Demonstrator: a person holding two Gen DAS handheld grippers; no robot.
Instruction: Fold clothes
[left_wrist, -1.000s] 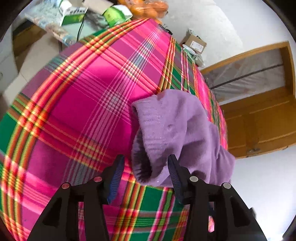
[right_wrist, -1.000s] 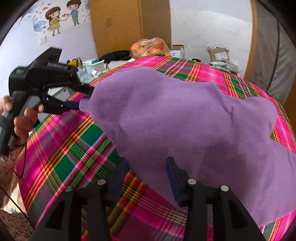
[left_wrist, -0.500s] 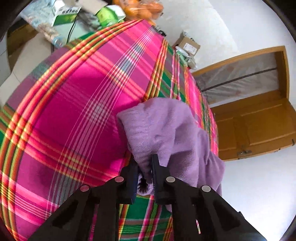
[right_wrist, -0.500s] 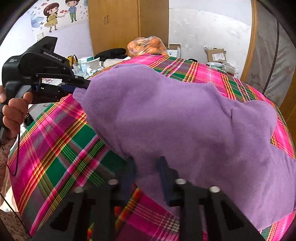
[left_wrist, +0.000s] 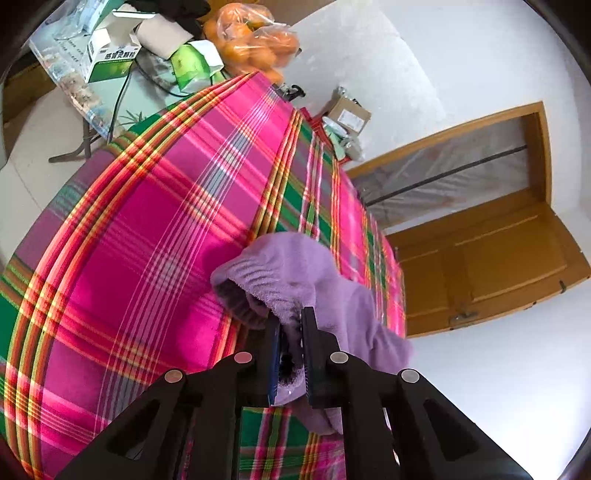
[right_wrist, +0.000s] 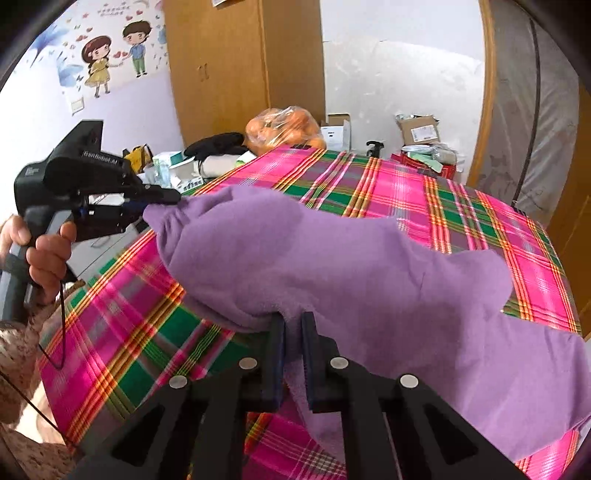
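A purple garment (right_wrist: 332, 266) of soft, fleecy knit is shown held up at one edge above a bench covered by a pink, green and yellow plaid cloth (right_wrist: 140, 325). In the right wrist view the left claw (right_wrist: 173, 197) is seen at centre left, closed on a bunched corner of the fabric, with the person's hand (right_wrist: 44, 254) around its handle. At lower centre the right claw (right_wrist: 291, 325) is closed on a second fold of the same edge. Between the two grips the fabric is stretched into a raised ridge; the remainder is draped toward the lower right of the frame and rests on the plaid cloth. In the left wrist view a ribbed opening, probably a cuff or hem, is seen just above the left claw (left_wrist: 291, 325), and the garment (left_wrist: 295, 273) trails toward the right edge of the bench.

The material is judged to be light, limp and not slippery: it sags freely, and its pile should be held well by the pads. No shape is kept by it unaided, so hold is best taken at seams, ribbed edges or corners, with two points pulled apart to keep an edge straight. A bag of oranges (right_wrist: 284, 125) and boxes (left_wrist: 110, 51) lie beyond the bench.
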